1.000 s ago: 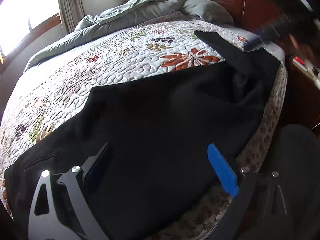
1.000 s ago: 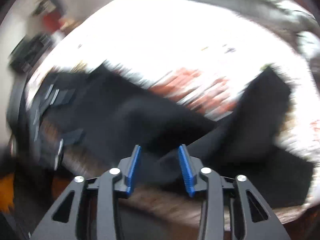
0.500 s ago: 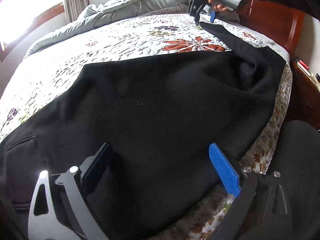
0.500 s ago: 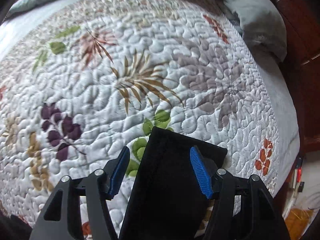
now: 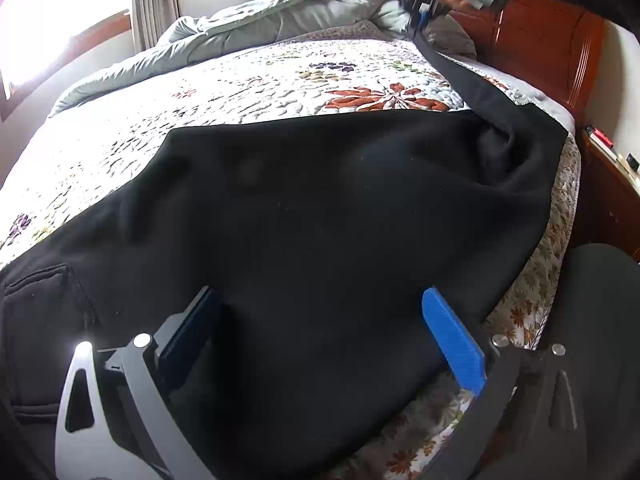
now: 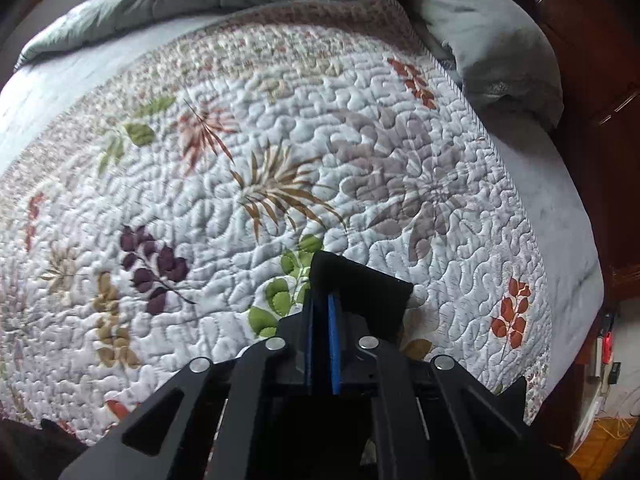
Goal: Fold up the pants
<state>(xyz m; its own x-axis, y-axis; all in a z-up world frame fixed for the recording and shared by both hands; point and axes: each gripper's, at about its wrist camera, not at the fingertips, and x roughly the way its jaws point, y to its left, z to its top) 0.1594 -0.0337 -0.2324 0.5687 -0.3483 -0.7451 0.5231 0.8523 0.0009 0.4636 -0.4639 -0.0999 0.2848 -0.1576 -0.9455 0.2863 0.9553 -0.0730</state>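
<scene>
Black pants [image 5: 320, 208] lie spread across a floral quilted bed [image 5: 248, 88]. My left gripper [image 5: 320, 328] is open just above the waist end, a pocket [image 5: 36, 280] to its left. My right gripper [image 6: 322, 312] is shut on the end of one pant leg [image 6: 368, 292], held above the quilt [image 6: 280, 140]. In the left wrist view the right gripper [image 5: 420, 8] holds that leg [image 5: 472, 84] up at the far end, near the headboard.
A rumpled grey duvet [image 5: 280, 12] lies along the far side of the bed, and a grey pillow [image 6: 500, 48] by the wooden headboard [image 5: 552, 52]. A nightstand [image 5: 612, 184] stands at the right. The bed edge runs close under my left gripper.
My right gripper closed on the pant leg end and lifted it toward the headboard, pulling the leg straight. My left gripper stayed open over the waist end.
</scene>
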